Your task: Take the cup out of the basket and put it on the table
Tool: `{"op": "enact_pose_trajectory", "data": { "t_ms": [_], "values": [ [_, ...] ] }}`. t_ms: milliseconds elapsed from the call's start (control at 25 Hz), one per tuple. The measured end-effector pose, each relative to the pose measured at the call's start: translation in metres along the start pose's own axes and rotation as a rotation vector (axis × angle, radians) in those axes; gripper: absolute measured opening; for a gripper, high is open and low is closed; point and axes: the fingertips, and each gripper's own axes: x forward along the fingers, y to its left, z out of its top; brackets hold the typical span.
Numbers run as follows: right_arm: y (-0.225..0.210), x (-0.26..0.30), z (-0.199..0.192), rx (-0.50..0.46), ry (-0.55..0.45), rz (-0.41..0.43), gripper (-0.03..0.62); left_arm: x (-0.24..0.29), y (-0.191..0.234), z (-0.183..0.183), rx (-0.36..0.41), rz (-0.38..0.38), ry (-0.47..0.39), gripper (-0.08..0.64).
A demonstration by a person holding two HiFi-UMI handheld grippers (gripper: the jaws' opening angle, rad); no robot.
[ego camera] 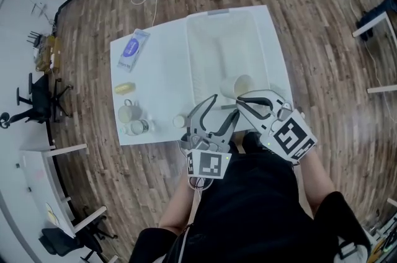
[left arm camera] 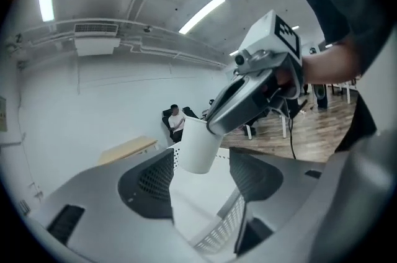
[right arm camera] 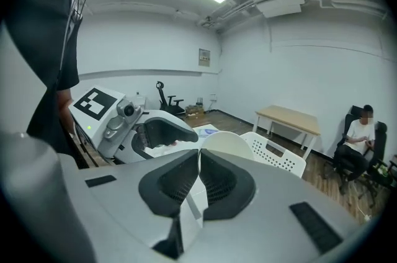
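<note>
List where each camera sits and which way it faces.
Head view: on the head, looking steeply down at table, basket; left gripper, right gripper, torso show.
Left gripper view: on left gripper, along its open jaws toward the cup; right gripper, hand show.
Right gripper view: on right gripper, along jaws shut on cup's rim; left gripper shows.
Shared: both gripper views show cup, basket.

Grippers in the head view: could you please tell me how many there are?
2. The left gripper, open, is at the near table edge; the right gripper, beside it, is shut on the white cup. None seems hidden.
</note>
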Motion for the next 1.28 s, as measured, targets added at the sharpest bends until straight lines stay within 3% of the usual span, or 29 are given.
{"op": "enact_pose_trajectory", "data": {
  "t_ms": [360, 680, 1080, 1280],
  "values": [
    [0.037, -0.019, -0.009, -0.054, 0.036, 0.05, 0.032, 0.007, -0.033, 0.004, 0.236, 0.004, 0.036, 0.307],
    [0.052, -0.028, -0.007, -0.059, 0.006, 0.067, 0.032, 0.007, -0.04, 0.01, 0.312, 0.06, 0.021, 0.298],
    [0.056, -0.033, 0.01, -0.099, -0.067, 0.084, 0.034, -0.007, -0.01, 0.002, 0.153, 0.147, 0.009, 0.287],
    [0.041, -0.034, 0.022, -0.061, -0.134, 0.052, 0.034, -0.025, 0.028, 0.005, 0.077, 0.24, -0.07, 0.284]
  ]
}}
